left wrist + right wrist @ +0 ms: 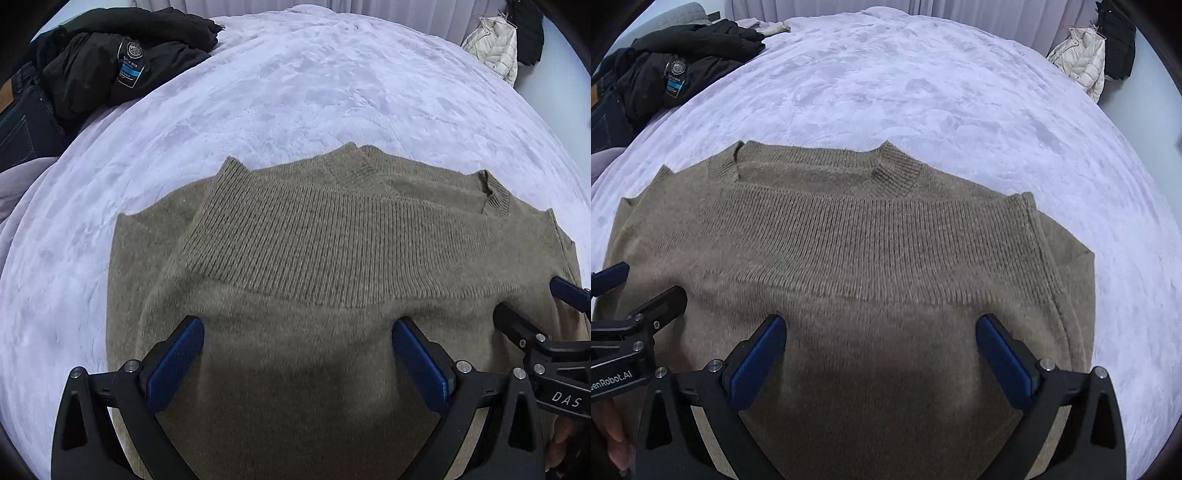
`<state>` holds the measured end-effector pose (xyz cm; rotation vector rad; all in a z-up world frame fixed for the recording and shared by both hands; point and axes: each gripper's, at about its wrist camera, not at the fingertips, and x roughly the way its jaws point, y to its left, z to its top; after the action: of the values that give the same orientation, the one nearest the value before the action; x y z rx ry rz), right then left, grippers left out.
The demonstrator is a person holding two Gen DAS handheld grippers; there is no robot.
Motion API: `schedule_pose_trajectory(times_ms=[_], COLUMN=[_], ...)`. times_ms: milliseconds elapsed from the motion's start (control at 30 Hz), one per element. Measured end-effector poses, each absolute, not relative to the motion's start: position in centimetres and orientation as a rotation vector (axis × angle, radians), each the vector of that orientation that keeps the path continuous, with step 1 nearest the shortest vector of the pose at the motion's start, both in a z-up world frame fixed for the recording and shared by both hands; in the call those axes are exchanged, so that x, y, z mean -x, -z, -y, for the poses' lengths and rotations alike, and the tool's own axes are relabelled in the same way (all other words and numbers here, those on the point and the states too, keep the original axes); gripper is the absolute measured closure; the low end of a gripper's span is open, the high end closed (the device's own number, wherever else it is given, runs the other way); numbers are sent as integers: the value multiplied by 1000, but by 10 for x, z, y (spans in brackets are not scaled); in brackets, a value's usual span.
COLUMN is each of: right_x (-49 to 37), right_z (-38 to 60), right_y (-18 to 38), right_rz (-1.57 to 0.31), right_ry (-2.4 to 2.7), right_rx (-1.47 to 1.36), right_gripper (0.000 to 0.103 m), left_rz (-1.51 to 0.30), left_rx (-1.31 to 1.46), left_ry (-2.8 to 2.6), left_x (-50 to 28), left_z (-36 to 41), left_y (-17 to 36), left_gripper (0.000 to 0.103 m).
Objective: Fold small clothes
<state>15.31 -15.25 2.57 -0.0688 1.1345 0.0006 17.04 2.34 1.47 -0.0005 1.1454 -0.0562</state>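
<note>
A brown knitted sweater (332, 236) lies folded on the lilac bedspread (295, 92), its ribbed hem band turned up towards the collar and cuffs at the far edge. My left gripper (297, 332) hovers open and empty just above the near part of the sweater. My right gripper (881, 328) is also open and empty above the same sweater (849, 240), beside the left one. The right gripper's fingers (517, 325) show at the right edge of the left wrist view; the left gripper's fingers (661, 302) show at the left edge of the right wrist view.
A pile of black jackets and dark jeans (110, 55) lies at the far left of the bed, also in the right wrist view (676, 62). A cream padded jacket (495, 48) and dark clothes hang at the far right. Curtains run behind the bed.
</note>
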Motion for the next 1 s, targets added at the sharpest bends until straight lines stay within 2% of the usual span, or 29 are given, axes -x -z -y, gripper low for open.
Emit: schedule_pose_trajectory(times_ms=[267, 500, 600, 700, 767, 867, 1000], right_x=[-190, -134, -114, -107, -101, -87, -68], right_z=[186, 217, 201, 177, 176, 195, 213], right_y=[-25, -58, -50, -31, -24, -32, -46], right_rz=[-1129, -990, -1029, -1065, -1044, -1039, -998], right_ry=[-5, 27, -43, -57, -44, 7, 36], right_rx=[-48, -135, -122, 50, 141, 96, 2], right_gripper=[1, 1, 1, 1, 1, 1, 1], left_rz=[-1164, -1108, -1109, -1105, -1101, -1024, -1117], left_rx=[36, 230, 95, -26, 18, 156, 322], left_ry=[91, 181, 143, 104, 97, 104, 93], left_x=[-197, -148, -135, -126, -117, -97, -107], left_z=[-30, -53, -33, -30, -49, -107, -170], left_y=[-15, -37, -24, -13, -24, -45, -22], left_gripper=[1, 1, 1, 1, 1, 1, 1])
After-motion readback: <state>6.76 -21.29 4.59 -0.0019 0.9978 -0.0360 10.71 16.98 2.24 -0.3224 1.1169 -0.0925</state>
